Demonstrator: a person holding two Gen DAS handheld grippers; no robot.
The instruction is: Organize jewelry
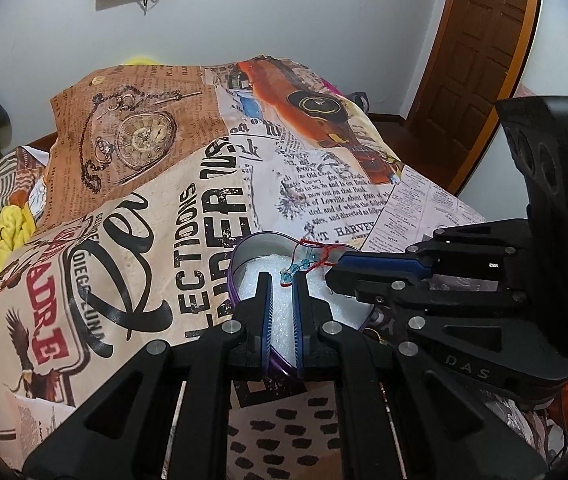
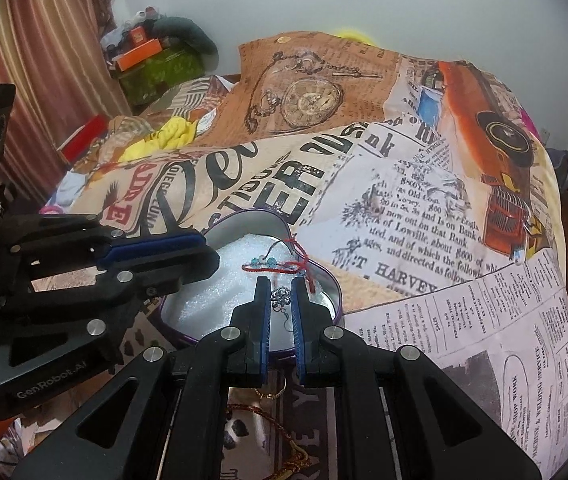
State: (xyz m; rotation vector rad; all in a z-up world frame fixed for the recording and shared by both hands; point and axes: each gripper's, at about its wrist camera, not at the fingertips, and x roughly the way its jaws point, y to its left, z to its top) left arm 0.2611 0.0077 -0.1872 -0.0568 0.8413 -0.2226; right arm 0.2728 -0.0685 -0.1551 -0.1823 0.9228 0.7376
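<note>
A purple-rimmed heart-shaped tin lined with white foam lies on the printed bedspread. A red-thread bracelet with blue beads rests on the foam and over the tin's far rim. My left gripper hangs over the tin, jaws slightly apart with the tin's near rim between them; whether they grip it is unclear. My right gripper is over the tin with a small silver flower earring between its slightly parted fingers. In the left wrist view the right gripper reaches in from the right.
The bedspread with newspaper, pocket-watch and car prints covers the bed. A gold ring and a red-gold cord bracelet lie below my right gripper. Clutter and boxes sit by the curtain at left. A wooden door stands at right.
</note>
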